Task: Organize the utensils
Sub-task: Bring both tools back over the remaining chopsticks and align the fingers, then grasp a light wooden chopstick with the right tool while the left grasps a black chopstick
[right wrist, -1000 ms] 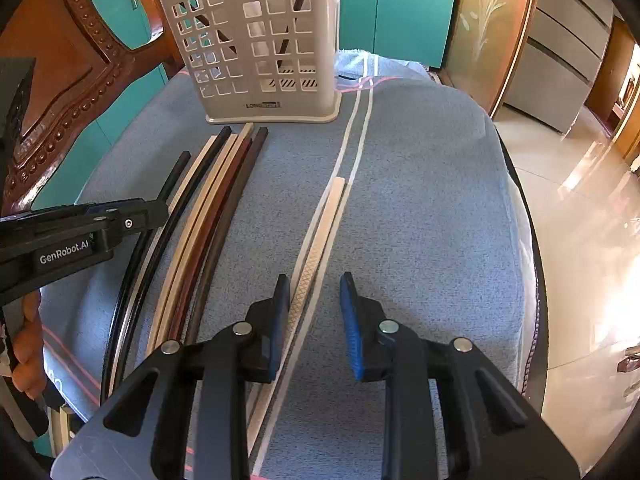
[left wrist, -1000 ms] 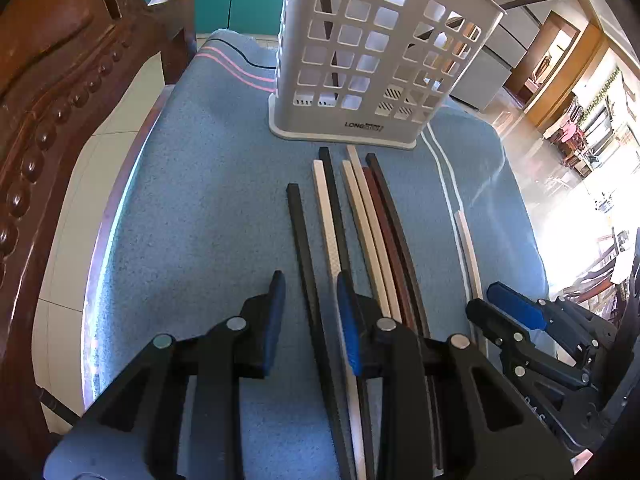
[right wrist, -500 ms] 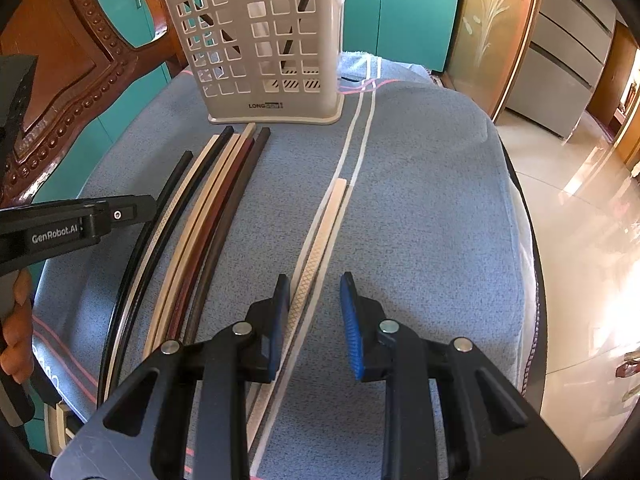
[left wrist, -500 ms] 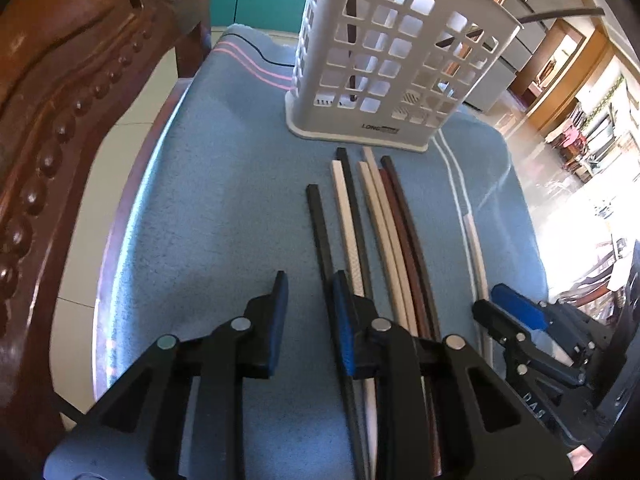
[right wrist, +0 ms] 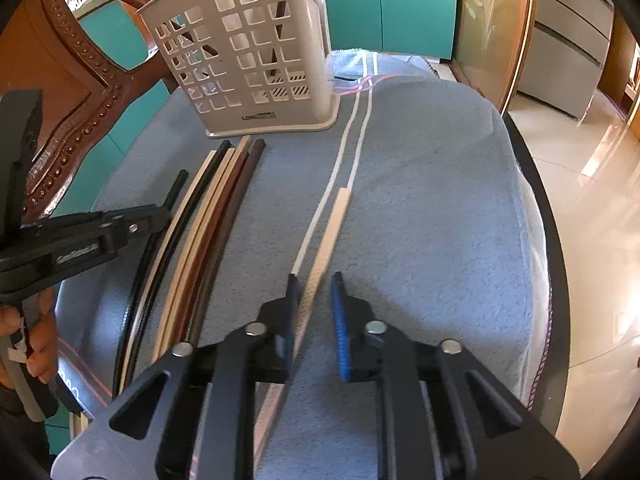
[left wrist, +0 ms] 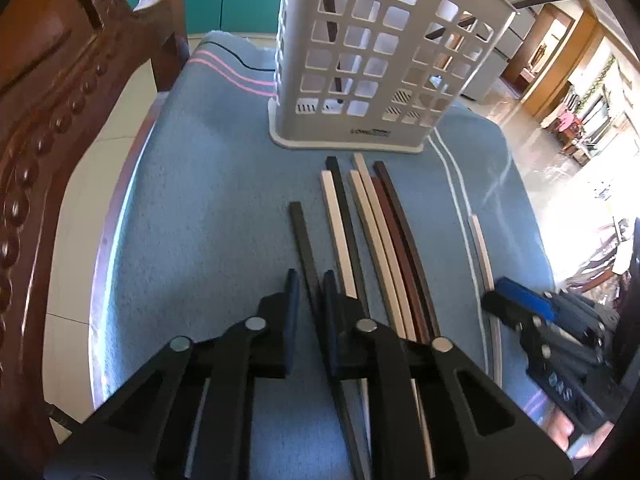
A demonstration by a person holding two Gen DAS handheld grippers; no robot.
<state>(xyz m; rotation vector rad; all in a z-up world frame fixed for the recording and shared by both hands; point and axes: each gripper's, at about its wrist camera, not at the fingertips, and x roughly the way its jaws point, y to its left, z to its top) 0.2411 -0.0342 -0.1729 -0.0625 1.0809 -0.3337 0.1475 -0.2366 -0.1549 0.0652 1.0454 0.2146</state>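
Fingers (left wrist: 289, 292) of both grippers stand apart, straddling a black chopstick (left wrist: 301, 236) and beige chopstick (right wrist: 330, 232); centre each before closing.

Left hand-held gripper (left wrist: 308, 280) narrower, now astride black chopstick (left wrist: 303, 236); right hand-held gripper (right wrist: 315, 282) astride beige chopstick (right wrist: 328, 236).
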